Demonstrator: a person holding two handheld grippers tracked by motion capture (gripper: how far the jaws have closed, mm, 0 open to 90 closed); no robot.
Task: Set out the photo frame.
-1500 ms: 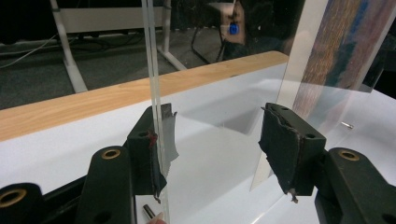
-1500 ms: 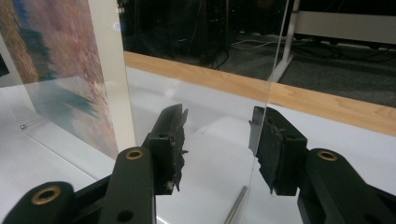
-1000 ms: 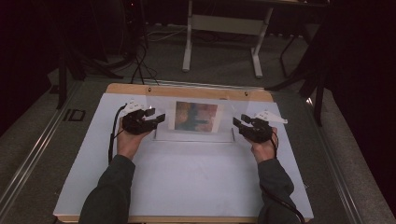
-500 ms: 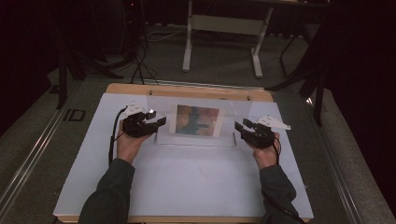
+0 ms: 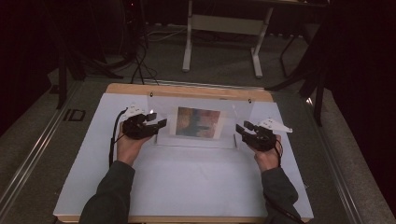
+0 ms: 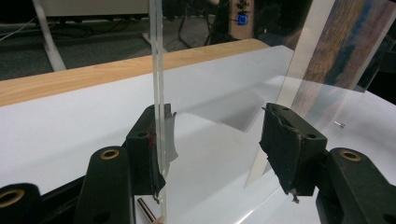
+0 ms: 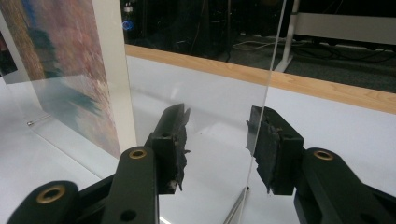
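A clear acrylic picture frame (image 5: 236, 112) stands upright on the white table (image 5: 196, 182), holding a reddish and blue picture (image 5: 198, 122). My left gripper (image 5: 158, 125) is at the frame's left end and my right gripper (image 5: 240, 128) at its right end. In the left gripper view, the left gripper (image 6: 217, 116) is open, and the clear sheet's edge (image 6: 158, 70) rests against the left pad, with the picture (image 6: 345, 42) beyond. The right gripper (image 7: 217, 114) is open too. The sheet's edge (image 7: 273, 70) passes just inside its right pad, and the picture (image 7: 60, 60) is at the left.
A wooden strip (image 5: 187, 91) borders the table's far side. Beyond it stand a white desk frame (image 5: 222, 23) and floor cables (image 5: 140, 60). Small metal pins (image 6: 340, 124) hold the frame's sheets together near its base.
Both hands and the frame have shifted slightly toward the person. Both pairs of jaws stay apart at the frame's ends.
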